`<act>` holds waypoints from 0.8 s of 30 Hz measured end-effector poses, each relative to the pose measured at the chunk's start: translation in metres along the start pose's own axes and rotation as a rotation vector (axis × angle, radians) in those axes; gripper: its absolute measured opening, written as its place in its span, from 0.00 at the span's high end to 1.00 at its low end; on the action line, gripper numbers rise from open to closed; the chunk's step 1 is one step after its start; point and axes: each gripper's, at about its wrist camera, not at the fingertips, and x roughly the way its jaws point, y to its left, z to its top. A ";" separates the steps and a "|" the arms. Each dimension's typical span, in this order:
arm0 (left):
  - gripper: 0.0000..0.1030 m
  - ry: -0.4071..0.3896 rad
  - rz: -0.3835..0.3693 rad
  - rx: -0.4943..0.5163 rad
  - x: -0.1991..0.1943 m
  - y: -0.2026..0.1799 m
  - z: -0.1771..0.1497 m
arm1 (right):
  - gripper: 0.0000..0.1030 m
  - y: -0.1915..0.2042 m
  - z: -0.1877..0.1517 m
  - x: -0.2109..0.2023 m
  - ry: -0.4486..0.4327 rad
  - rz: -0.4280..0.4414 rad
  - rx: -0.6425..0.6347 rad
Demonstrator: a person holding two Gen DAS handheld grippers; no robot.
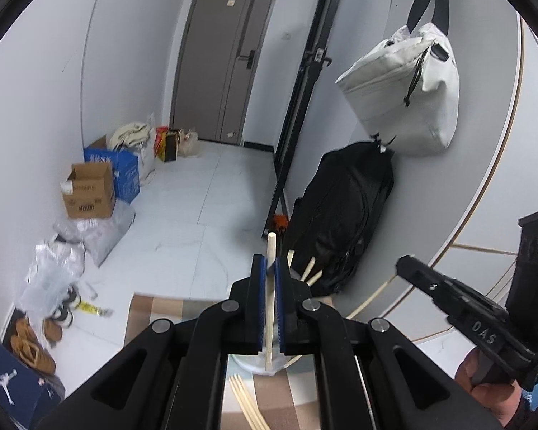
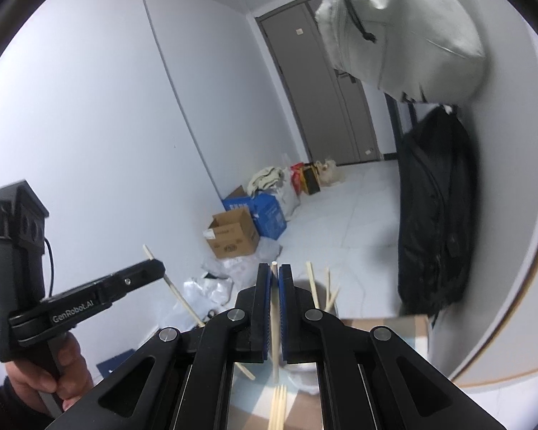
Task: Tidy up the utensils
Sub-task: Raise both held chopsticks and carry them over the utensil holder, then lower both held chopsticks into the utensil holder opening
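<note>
In the left wrist view my left gripper [image 1: 270, 267] is shut on a pale wooden chopstick [image 1: 271, 247] that stands nearly upright between the blue pads. Just behind it, several more chopsticks [image 1: 310, 267] stick out of a white holder [image 1: 249, 364]. My right gripper [image 1: 402, 266] comes in from the right, shut on another chopstick [image 1: 371, 296]. The right wrist view shows that chopstick [image 2: 274, 308] clamped in the right gripper [image 2: 275, 273], above the holder [image 2: 306, 376] with its sticks [image 2: 314, 286]. The left gripper [image 2: 157, 268] and its chopstick [image 2: 177, 292] are at the left. Loose chopsticks [image 2: 278, 406] lie below on the cloth.
A checked tablecloth [image 1: 150, 310] covers the table. A black backpack [image 1: 344, 215] leans on the wall with a white bag [image 1: 401, 93] hanging above it. Cardboard boxes [image 1: 89, 193], plastic bags and shoes [image 1: 32, 347] line the floor at the left. A grey door [image 1: 226, 61] stands beyond.
</note>
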 end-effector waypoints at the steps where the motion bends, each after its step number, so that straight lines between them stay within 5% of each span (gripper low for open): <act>1: 0.99 -0.003 -0.004 0.006 0.002 -0.001 0.005 | 0.97 0.000 0.008 0.005 0.001 0.002 -0.002; 13: 0.99 -0.001 -0.010 0.052 0.033 -0.002 0.040 | 0.97 -0.008 0.051 0.047 -0.009 -0.015 -0.034; 24: 0.99 0.036 -0.007 0.075 0.072 0.003 0.041 | 0.97 -0.023 0.053 0.081 0.015 -0.041 -0.061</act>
